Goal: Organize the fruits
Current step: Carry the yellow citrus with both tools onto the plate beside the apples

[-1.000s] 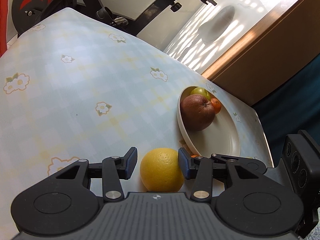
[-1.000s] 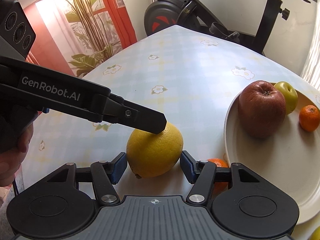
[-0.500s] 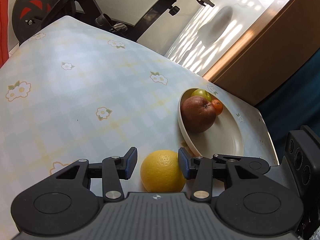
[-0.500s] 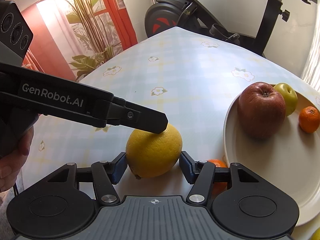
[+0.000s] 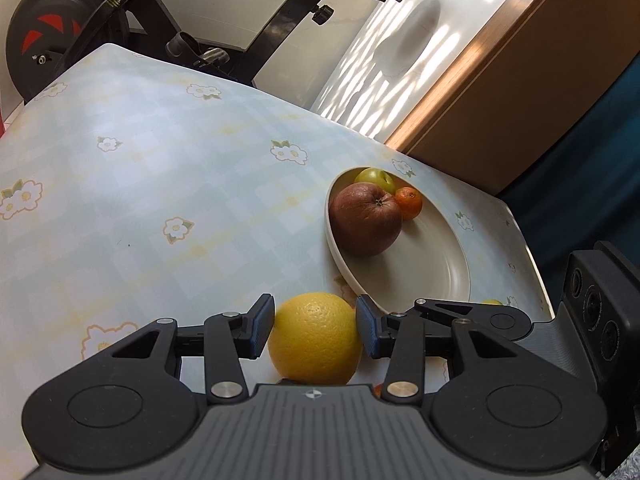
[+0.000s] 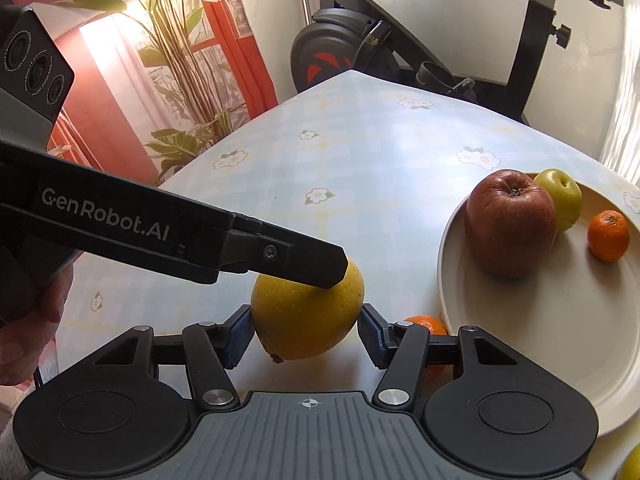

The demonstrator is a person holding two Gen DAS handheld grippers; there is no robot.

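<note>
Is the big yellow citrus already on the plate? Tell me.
No. The yellow citrus sits on the tablecloth beside the plate, between the right claw fingers.

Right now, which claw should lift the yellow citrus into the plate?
Right. The right claw brackets the yellow citrus with the plate directly beside it. The left claw brackets it too, but the right claw sits between it and the plate.

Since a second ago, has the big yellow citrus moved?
No. The yellow citrus sits the same beside the plate rim, both grippers around it.
</note>
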